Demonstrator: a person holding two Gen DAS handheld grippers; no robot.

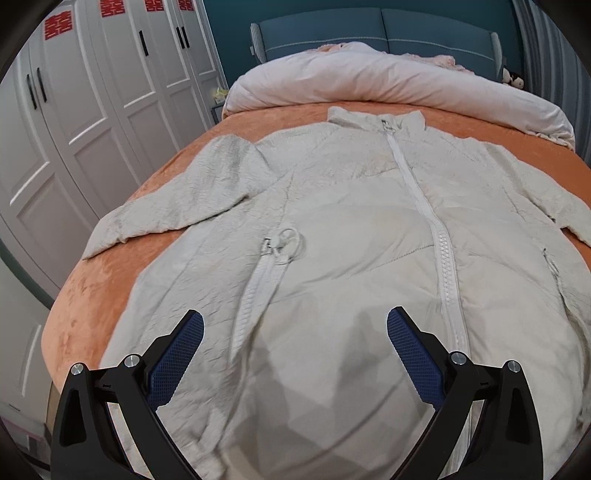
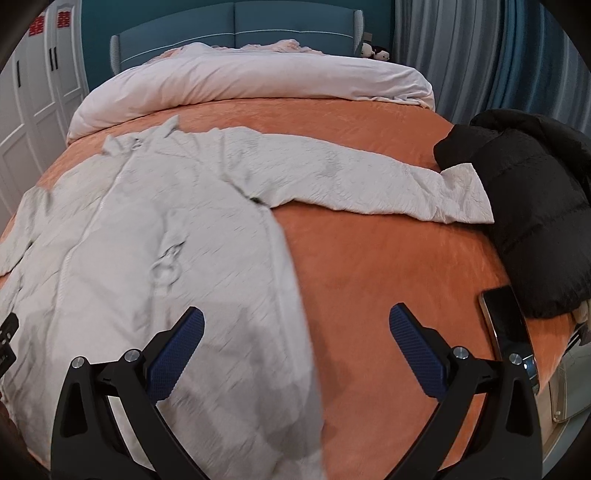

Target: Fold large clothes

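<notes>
A pale cream jacket [image 1: 332, 229] lies spread flat, front up, on the orange bed cover [image 2: 369, 277]. Its long axis runs from the foot of the bed toward the headboard [image 1: 369, 29], collar pointing at the rolled white duvet [image 1: 388, 81] and hem nearest the viewer. The main zip [image 1: 432, 221] is done up along that axis, and a pocket zip with a ring pull [image 1: 284, 242] sits to one side of it. Both sleeves reach out sideways from the jacket; one cuff ends just beside a black puffer coat [image 2: 528, 206] heaped at the bed's edge.

The left hand-held gripper [image 1: 295, 354] hangs over the jacket's lower front, jaws spread wide, gripping nothing. The right hand-held gripper [image 2: 295, 350] is likewise wide and empty, straddling the jacket's side edge and bare cover.

The hem is cut off below both views. The near fabric is blurred. A phone [image 2: 509, 332] lies near the black coat, partly hidden by a gripper finger.
</notes>
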